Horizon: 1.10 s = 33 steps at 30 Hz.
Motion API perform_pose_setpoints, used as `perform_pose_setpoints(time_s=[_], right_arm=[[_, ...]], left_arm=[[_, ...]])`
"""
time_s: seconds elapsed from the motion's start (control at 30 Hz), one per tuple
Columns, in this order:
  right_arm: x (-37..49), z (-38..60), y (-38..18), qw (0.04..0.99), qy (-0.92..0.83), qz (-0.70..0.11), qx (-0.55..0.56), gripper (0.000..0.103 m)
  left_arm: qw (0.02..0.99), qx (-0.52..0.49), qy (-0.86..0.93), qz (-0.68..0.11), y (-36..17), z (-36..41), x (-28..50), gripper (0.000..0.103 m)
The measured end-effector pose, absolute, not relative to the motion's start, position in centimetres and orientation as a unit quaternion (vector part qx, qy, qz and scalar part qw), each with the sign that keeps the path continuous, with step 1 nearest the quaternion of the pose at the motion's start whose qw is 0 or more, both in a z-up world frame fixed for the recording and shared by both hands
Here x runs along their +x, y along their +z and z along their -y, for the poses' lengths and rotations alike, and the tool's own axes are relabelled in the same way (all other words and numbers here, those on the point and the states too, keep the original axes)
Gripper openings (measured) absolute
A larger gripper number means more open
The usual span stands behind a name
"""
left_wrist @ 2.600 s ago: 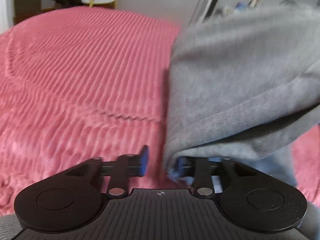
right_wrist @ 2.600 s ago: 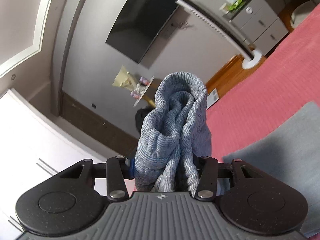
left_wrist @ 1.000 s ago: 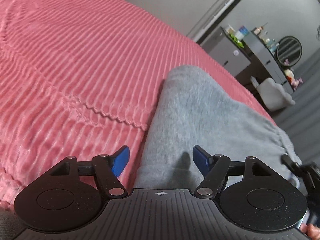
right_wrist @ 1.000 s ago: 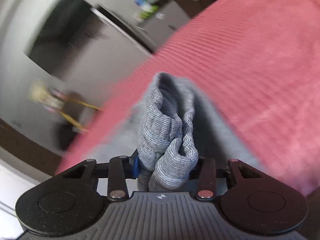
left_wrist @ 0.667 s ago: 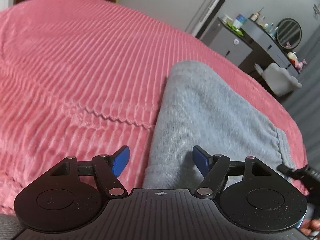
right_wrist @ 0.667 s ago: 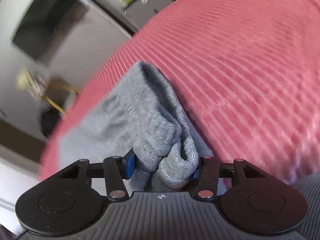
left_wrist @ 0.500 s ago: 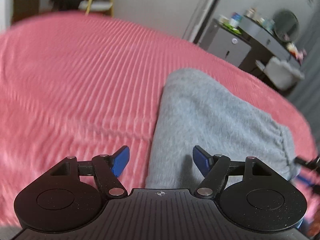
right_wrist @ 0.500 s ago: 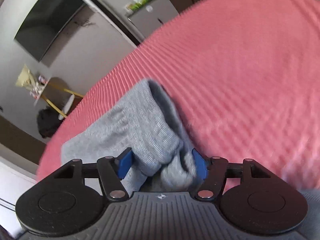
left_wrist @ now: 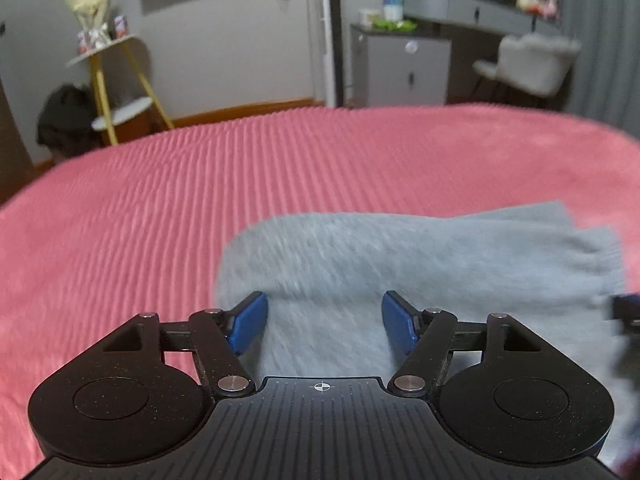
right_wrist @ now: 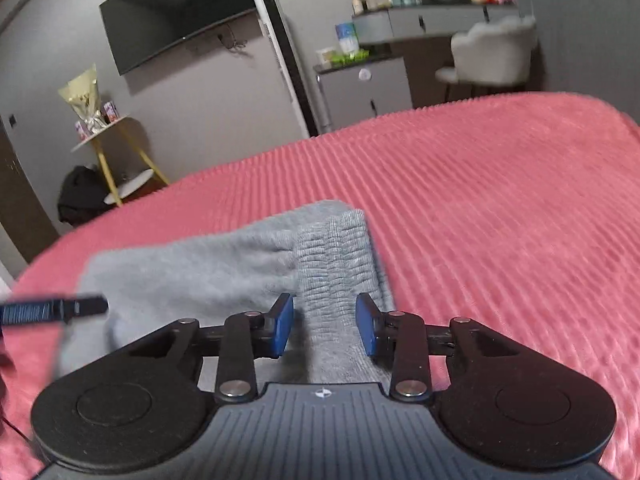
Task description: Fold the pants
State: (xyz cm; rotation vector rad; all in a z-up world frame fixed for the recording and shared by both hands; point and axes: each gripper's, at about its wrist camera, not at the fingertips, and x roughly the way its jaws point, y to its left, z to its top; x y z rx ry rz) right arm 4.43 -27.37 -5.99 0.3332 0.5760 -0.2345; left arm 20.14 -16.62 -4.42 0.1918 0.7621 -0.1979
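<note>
Pants (left_wrist: 400, 264) lie folded on the pink bedspread (left_wrist: 160, 200), long axis left-right, lower right of frame. Your left gripper (left_wrist: 324, 320) gapes, empty. Right gripper (right_wrist: 324, 330), jaws just narrowing but free, is nearer the waistband (right_wrist: 340, 256).

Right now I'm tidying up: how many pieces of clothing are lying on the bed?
1: the grey pants, lying folded on the pink bedspread. Parts of the bed are out of view, so more may be hidden.
</note>
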Motion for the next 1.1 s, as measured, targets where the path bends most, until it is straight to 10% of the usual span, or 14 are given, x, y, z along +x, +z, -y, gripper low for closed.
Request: perform_pose_setpoints(time_s=[0.1,0.2,1.1], right_arm=[[4.2,28.8,-6.1,0.937,-0.111,-0.276,0.182,0.043],[4.5,30.9,-7.8,0.909,-0.122,-0.303,0.258,0.075],[2.6,29.1,-9.1,0.859,-0.112,-0.38,0.324,0.093]], left_arm=[[0.917,0.13,-0.091,-0.366,-5.8,17.3,21.2,0.085],[0.917,0.146,-0.079,-0.363,-5.8,18.0,20.6,0.086],[0.876,0.011,-0.096,-0.473,-6.4,10.9,11.2,0.089]])
